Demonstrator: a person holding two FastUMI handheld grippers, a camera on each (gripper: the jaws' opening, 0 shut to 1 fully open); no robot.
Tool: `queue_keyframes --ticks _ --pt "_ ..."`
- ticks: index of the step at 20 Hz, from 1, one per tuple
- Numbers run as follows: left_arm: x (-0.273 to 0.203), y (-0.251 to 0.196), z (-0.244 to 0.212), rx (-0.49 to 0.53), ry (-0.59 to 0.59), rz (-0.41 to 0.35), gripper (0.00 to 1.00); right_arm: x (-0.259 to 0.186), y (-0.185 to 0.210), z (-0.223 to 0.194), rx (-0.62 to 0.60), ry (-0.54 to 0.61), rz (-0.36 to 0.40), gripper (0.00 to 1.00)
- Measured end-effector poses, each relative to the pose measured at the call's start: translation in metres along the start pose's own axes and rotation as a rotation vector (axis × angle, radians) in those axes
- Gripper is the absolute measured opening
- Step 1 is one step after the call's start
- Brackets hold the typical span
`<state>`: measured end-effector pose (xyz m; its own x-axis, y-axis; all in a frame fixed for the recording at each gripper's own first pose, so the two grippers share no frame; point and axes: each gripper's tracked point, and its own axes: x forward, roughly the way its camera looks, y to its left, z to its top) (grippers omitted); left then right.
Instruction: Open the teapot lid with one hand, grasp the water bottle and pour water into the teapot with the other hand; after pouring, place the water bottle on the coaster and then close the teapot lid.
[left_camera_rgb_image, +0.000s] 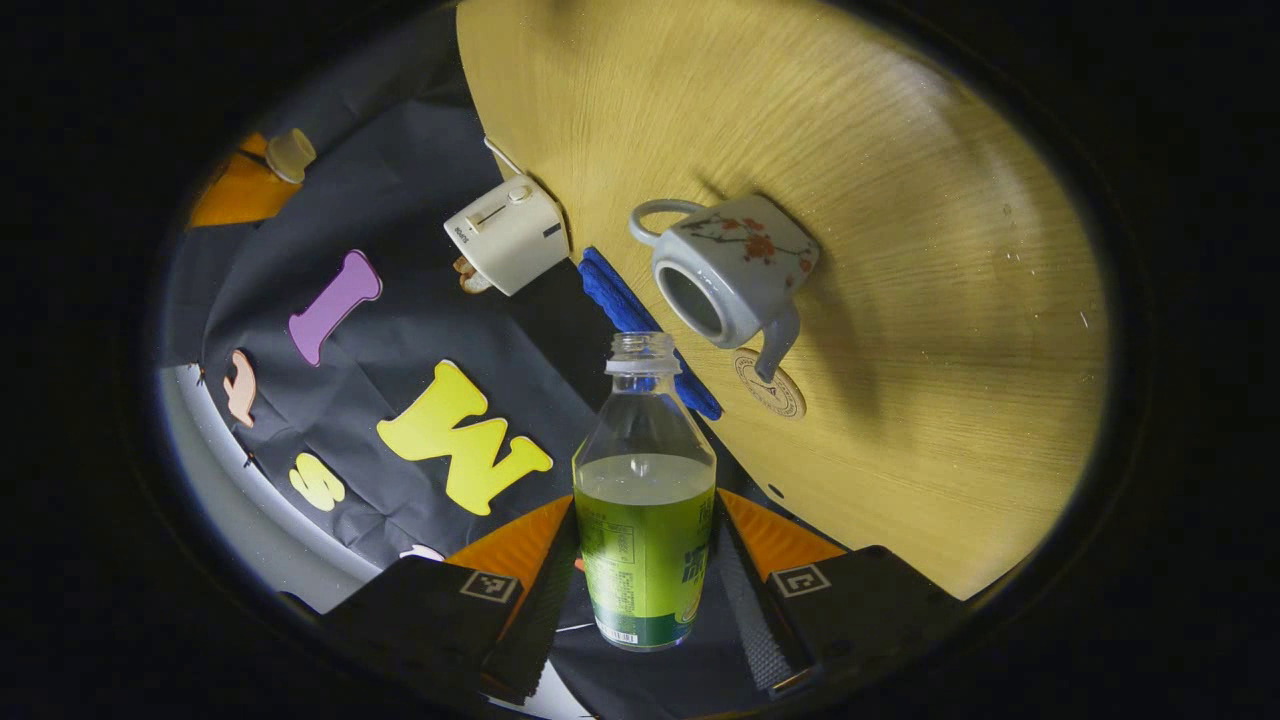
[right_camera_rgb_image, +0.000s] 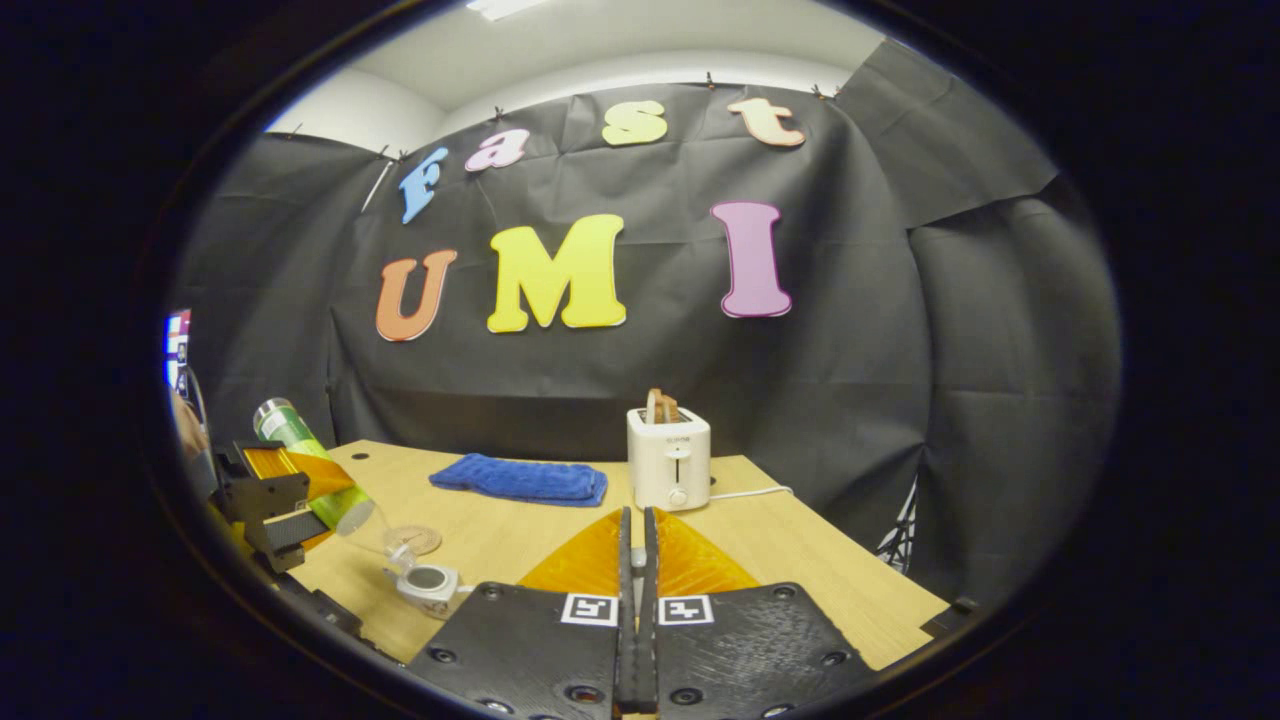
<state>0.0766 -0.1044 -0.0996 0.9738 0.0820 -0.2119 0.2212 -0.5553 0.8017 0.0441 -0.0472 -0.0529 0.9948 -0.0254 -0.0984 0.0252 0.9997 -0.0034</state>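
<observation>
The table (left_camera_rgb_image: 900, 200) is seen strongly rotated in the left gripper view, so the left tool (left_camera_rgb_image: 645, 590) is held rolled well over to one side. In the right gripper view the table (right_camera_rgb_image: 800, 560) lies level, and the right tool (right_camera_rgb_image: 636, 600) is held upright above its near part, pointed toward the back wall. A toaster (right_camera_rgb_image: 668, 458) stands at the far edge of the table, and a blue cloth (right_camera_rgb_image: 520, 480) lies flat beside it. The bottle (left_camera_rgb_image: 645, 500) is clamped between both fingers of the left tool, which press on its labelled lower half; its cap is off and it is roughly half full. In the right gripper view the bottle (right_camera_rgb_image: 310, 465) is seen tipped steeply, neck down, its mouth just above the teapot (right_camera_rgb_image: 425, 580), held by the left tool (right_camera_rgb_image: 275, 500) at the left edge of the view. The teapot (left_camera_rgb_image: 730, 265) stands on the table with its opening bare and its spout reaching toward the round coaster (left_camera_rgb_image: 770, 385), which lies just beside it. The right tool's fingers are pressed together with only a thin slit between them; something small appears caught there, but whether it is the lid cannot be told.
</observation>
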Motion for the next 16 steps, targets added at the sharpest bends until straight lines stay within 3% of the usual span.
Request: queue_keyframes --ticks 2,6,9,11,12,16 --pt "0.003 -0.010 0.002 -0.125 -0.040 -0.036 0.77 0.000 -0.003 0.000 0.001 -0.002 -0.007 0.00" --pt "0.010 -0.025 0.012 -0.477 -0.141 -0.120 0.77 0.001 -0.008 -0.002 -0.004 0.007 -0.027 0.00" --pt "0.014 -0.027 0.005 -0.729 -0.172 -0.132 0.77 -0.002 -0.010 0.003 -0.007 -0.005 -0.040 0.00" --pt "0.023 -0.023 -0.007 -0.903 -0.169 -0.116 0.77 -0.003 -0.007 0.003 -0.012 -0.008 -0.037 0.00" --pt "0.023 -0.017 -0.017 -1.012 -0.171 -0.072 0.77 -0.003 -0.004 0.002 -0.021 -0.010 -0.033 0.00" --pt "0.037 0.012 -0.051 -1.499 -0.203 0.016 0.77 -0.003 0.005 -0.001 -0.054 -0.010 -0.022 0.00"
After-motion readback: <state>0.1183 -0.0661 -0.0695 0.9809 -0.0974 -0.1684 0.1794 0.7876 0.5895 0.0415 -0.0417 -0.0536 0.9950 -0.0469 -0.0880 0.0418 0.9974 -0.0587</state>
